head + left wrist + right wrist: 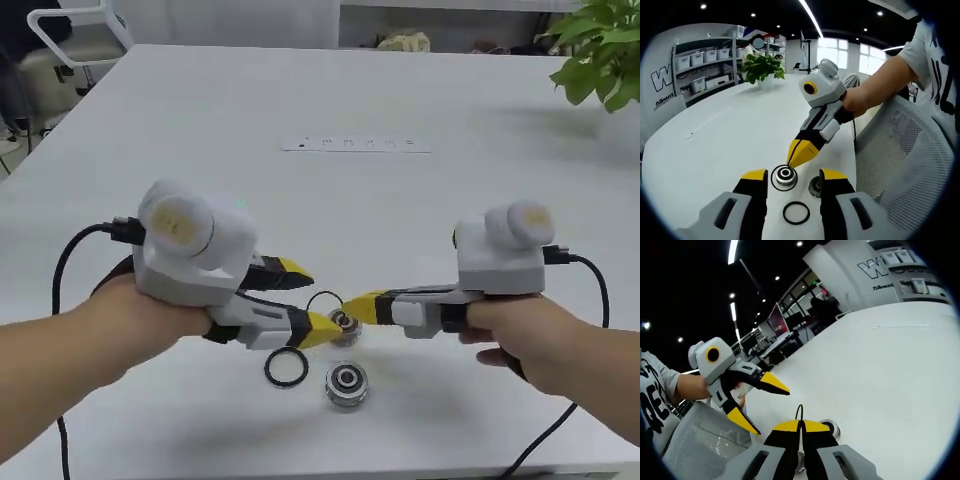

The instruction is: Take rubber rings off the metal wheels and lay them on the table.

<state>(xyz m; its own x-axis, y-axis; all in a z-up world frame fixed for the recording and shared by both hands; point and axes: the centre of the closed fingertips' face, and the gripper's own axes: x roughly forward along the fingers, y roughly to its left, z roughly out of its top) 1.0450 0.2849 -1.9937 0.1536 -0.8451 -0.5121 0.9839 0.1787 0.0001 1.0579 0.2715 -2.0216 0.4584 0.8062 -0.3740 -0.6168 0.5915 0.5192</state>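
Observation:
A metal wheel [346,327] [784,176] with a black rubber ring around it lies on the white table [330,200], between the open jaws of my left gripper [308,298] [794,176]. My right gripper [358,308] [800,426] comes in from the right, shut on a thin loop of that rubber ring [800,411] at the wheel's edge. In the left gripper view the right gripper [792,161] touches the wheel's far rim. A second, bare wheel [346,384] [815,186] lies closer to me. A loose rubber ring [287,367] [796,213] lies flat beside it.
A white power strip [355,144] is set in the table's middle. A green plant [600,60] stands at the far right corner and a chair [70,40] at the far left. A grey mesh chair [905,160] is at the near edge. Black cables trail from both grippers.

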